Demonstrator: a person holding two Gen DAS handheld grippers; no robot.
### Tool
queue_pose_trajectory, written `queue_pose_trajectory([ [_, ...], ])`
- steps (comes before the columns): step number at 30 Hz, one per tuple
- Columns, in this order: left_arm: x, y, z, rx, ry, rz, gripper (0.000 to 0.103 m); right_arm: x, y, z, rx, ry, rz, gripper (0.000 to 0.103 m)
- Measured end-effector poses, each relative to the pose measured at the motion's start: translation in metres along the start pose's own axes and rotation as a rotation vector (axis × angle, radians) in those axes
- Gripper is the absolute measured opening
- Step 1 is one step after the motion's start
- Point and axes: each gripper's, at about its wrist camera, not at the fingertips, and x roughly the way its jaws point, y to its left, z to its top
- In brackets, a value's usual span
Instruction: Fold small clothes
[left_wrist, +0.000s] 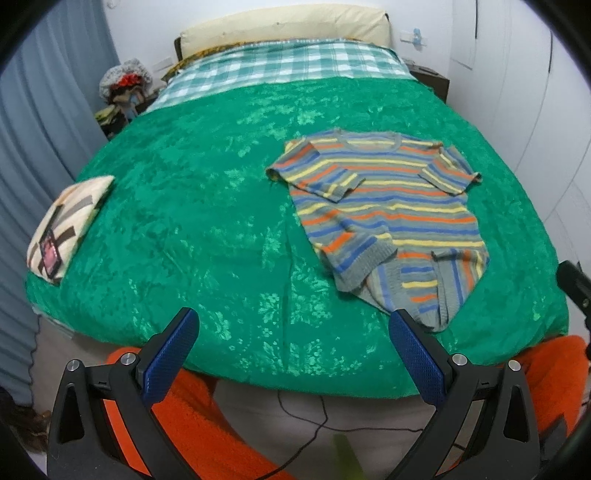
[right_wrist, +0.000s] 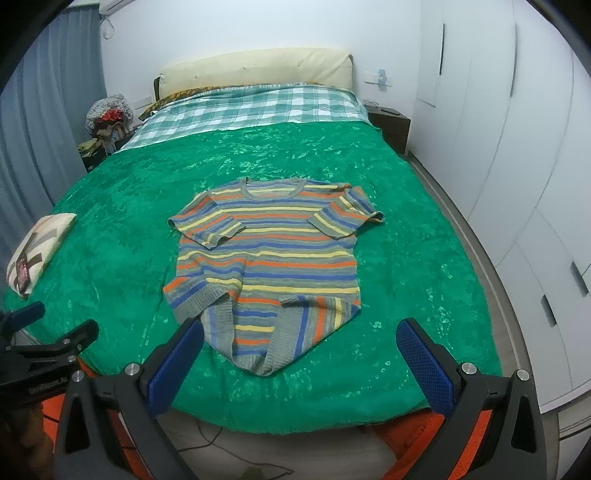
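Barely started: the striped sweater (right_wrist: 266, 254) is spread on the green bedspread (right_wrist: 406, 258), hem rumpled, nothing folded yet. Left tongs (left_wrist: 291, 339) and right tongs (right_wrist: 299, 347) are held apart, empty.

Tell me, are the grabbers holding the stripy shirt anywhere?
No, nothing is held. The left gripper and right gripper are both open, with nothing between their fingers. The striped shirt lies on the green bedspread, its bottom edge rumpled.

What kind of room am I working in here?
Most likely a bedroom: a bed under a green bedspread, a cream pillow at its head, and white wardrobe doors along one wall.
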Motion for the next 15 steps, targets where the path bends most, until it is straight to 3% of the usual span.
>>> queue_pose_trajectory([
  [6, 0.019, 0.003, -0.008, 0.014, 0.038, -0.067, 0.103, 0.007, -0.005, -0.003, 0.008, -0.018, 0.006, 0.103],
  [9, 0.045, 0.002, -0.014, 0.026, 0.102, -0.137, 0.102, 0.026, -0.009, -0.008, -0.043, -0.046, 0.05, 0.103],
  [11, 0.068, 0.004, -0.016, 0.016, 0.158, -0.21, 0.102, 0.055, -0.014, -0.014, -0.09, 0.017, 0.069, 0.103],
  [15, 0.103, 0.007, -0.007, -0.026, 0.182, -0.307, 0.102, 0.12, -0.03, -0.027, -0.157, 0.138, 0.078, 0.103],
])
